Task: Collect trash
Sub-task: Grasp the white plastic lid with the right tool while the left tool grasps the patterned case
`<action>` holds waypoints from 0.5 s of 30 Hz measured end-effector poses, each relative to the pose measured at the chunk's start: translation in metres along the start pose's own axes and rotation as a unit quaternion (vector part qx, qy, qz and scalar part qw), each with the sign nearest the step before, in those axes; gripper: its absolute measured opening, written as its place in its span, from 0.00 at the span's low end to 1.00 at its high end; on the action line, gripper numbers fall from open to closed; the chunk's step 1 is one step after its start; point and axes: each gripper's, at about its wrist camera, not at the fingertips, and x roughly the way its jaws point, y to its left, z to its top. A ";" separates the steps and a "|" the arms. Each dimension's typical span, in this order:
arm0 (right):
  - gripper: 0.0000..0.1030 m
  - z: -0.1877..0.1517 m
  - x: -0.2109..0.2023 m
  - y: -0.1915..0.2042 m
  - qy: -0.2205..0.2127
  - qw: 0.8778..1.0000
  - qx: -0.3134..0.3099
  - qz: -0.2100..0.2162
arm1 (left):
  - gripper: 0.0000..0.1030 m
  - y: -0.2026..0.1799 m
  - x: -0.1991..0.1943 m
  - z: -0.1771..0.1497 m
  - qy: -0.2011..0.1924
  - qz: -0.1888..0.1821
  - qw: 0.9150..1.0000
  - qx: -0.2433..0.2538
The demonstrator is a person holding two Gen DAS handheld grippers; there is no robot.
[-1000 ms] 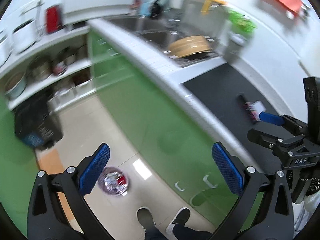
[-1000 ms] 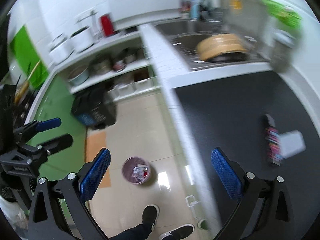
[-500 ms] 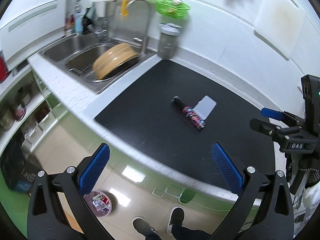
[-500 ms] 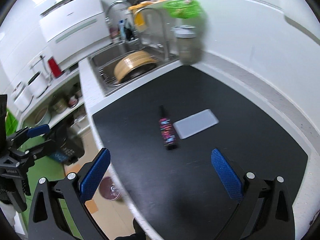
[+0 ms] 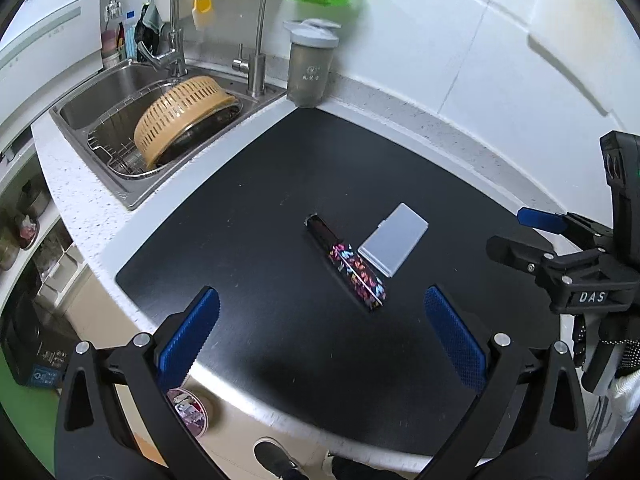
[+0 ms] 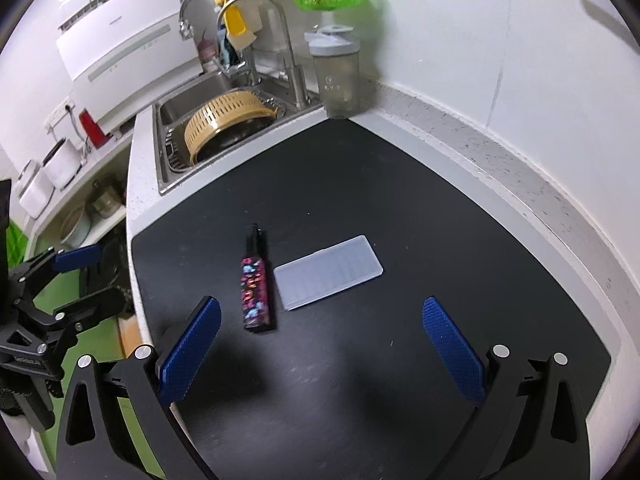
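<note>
Lying flat: slim patterned box (image 5: 347, 268), translucent case (image 5: 393, 245)

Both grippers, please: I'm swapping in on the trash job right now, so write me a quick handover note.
Left gripper: open, empty, above the black mat.
Right gripper: open, empty, above the same mat.
Trash on the mat: a slim black box with a colourful print and a flat pale plastic case, lying side by side, close or just touching.
The small bin stands on the floor below the counter edge and already holds some scraps.
Done: nothing gripped yet.
Left: pick up both items and drop them in the bin.
</note>
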 end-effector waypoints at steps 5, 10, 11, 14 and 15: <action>0.94 0.013 0.035 -0.010 0.045 0.996 -0.068 0.025 | 0.97 -0.004 0.022 0.006 0.014 0.011 1.000 -0.023; 0.94 0.018 0.074 -0.009 0.098 0.979 -0.173 0.054 | 0.97 -0.008 0.037 0.007 0.023 0.022 0.998 -0.048; 0.94 0.018 0.081 -0.007 0.108 0.971 -0.202 0.065 | 0.97 -0.007 0.038 0.006 0.025 0.024 0.998 -0.053; 0.94 0.019 0.095 0.000 0.123 0.946 -0.287 0.081 | 0.97 -0.007 0.043 0.004 0.028 0.033 0.997 -0.068; 0.94 0.020 0.100 0.002 0.127 0.935 -0.319 0.087 | 0.97 -0.005 0.044 0.003 0.029 0.036 0.996 -0.076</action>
